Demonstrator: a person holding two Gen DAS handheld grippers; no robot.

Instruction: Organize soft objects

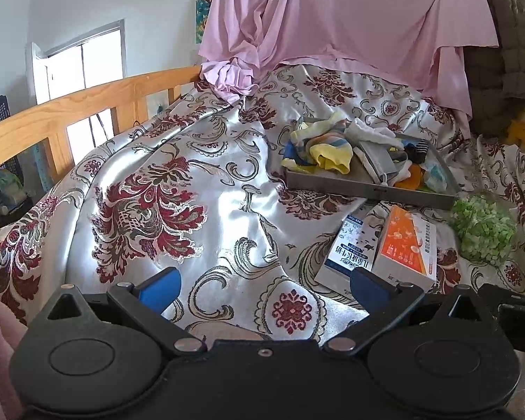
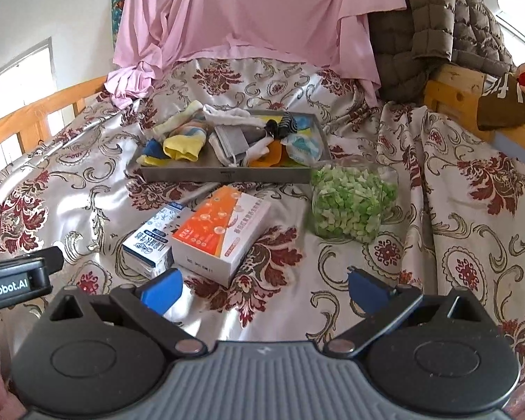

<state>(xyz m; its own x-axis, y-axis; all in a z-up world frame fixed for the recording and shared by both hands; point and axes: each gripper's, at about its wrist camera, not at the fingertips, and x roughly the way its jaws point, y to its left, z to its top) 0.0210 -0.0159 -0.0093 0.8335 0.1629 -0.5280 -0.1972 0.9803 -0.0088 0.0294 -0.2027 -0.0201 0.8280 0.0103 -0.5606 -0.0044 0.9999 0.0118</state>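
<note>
A grey tray rests on the patterned bedspread, piled with soft items: yellow and striped socks, a grey face mask, white cloth, a dark striped sock, an orange piece. My left gripper is open and holds nothing, low over the spread, well short of the tray. My right gripper is open too, with nothing in it, just behind the boxes.
An orange-and-white box and a blue-and-white box lie before the tray. A clear bag of green bits sits right of them. Pink sheet, brown quilted jacket, wooden bed rail surround the bed.
</note>
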